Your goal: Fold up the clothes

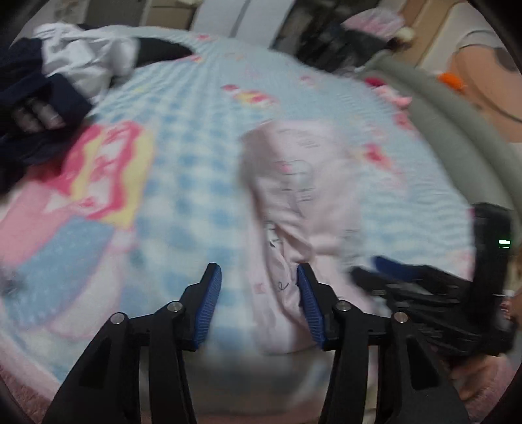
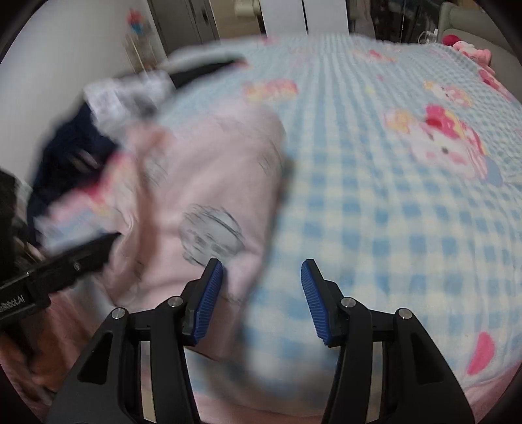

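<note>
A pale pink printed garment (image 1: 303, 195) lies on the blue checked blanket (image 1: 195, 163), in a long strip running away from me. My left gripper (image 1: 259, 287) is open just above its near end, the right pad touching the cloth. The right gripper (image 1: 401, 277) shows at the lower right of the left wrist view, beside the garment. In the right wrist view the same pink garment (image 2: 202, 182) lies left of centre and my right gripper (image 2: 262, 282) is open over its right edge. The left gripper (image 2: 81, 257) shows at the left there. Both views are blurred.
A heap of dark navy and white clothes (image 1: 58, 81) lies at the far left of the bed, also in the right wrist view (image 2: 98, 124). A grey padded bed frame (image 1: 456, 130) runs along the right. Pink soft toys (image 2: 469, 49) sit at the far corner. Wardrobe doors (image 2: 306, 16) stand behind the bed.
</note>
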